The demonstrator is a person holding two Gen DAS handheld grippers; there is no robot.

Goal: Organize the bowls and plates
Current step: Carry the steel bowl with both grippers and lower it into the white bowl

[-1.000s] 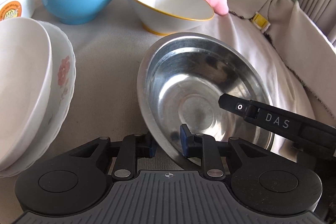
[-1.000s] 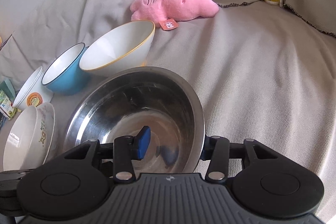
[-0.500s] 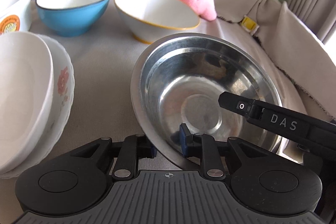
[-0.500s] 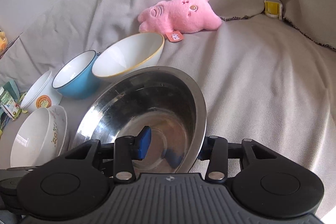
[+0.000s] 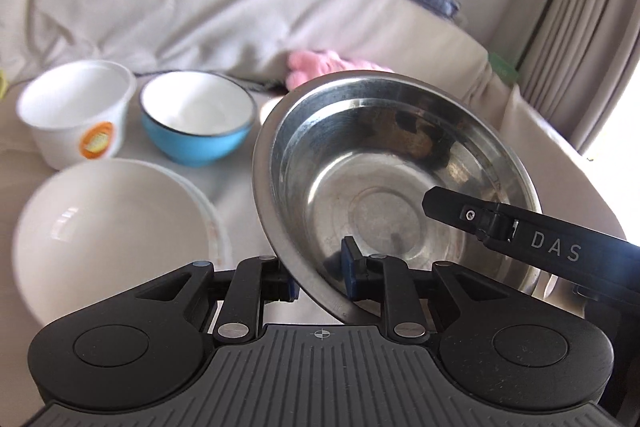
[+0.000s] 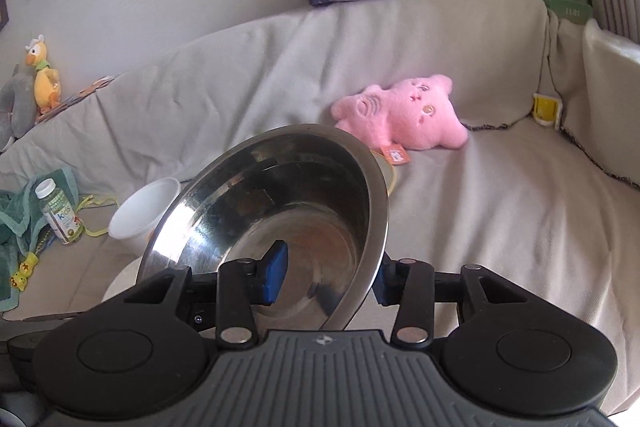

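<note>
Both the left gripper (image 5: pixel 320 277) and right gripper (image 6: pixel 328 279) are pinching the steel bowl's (image 5: pixel 384 187) rim above the sofa (image 6: pixel 500 227); tilting unevenly, it could slip free.

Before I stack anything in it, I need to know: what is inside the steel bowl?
The steel bowl holds no food or dishes. One pad of the left gripper and one of the right gripper reach inside, pinching its rim. What lies beneath the bowl is covered.
</note>
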